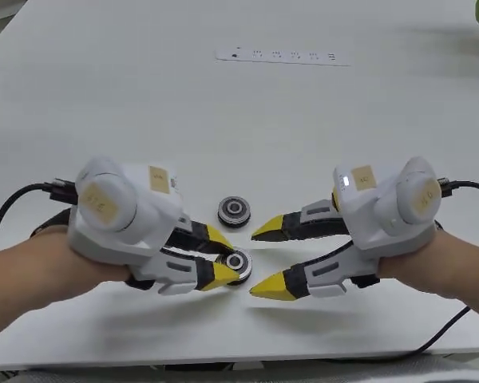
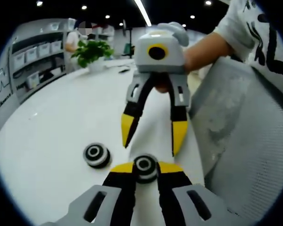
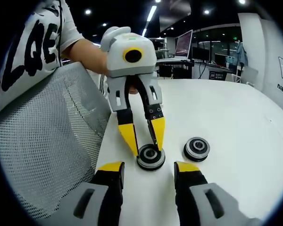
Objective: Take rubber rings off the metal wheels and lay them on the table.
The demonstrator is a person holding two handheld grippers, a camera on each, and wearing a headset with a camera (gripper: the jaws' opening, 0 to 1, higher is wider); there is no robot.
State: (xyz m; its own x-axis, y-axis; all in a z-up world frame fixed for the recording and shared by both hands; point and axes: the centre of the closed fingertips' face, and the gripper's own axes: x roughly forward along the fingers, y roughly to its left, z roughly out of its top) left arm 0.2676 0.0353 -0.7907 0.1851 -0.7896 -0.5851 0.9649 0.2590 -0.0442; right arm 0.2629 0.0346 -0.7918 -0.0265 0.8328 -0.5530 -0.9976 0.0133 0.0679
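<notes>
White table (image 1: 223, 120) with two small metal wheels lying near the front edge. The left gripper (image 1: 226, 259) has its yellow-tipped jaws closed in on the wheel (image 1: 238, 263), pinching it from both sides as it sits on the table. That wheel's black ring (image 3: 151, 167) is on its rim. The right gripper (image 1: 257, 262) faces it from the other side, with its jaws spread wide and nothing between them. Its tips are just beside that wheel but not touching it. The second wheel (image 1: 234, 211) lies flat just behind, apart from both grippers. A power strip (image 1: 283, 56) sits way over at the far side, and there's a plant (image 2: 90, 51) further along the table.
</notes>
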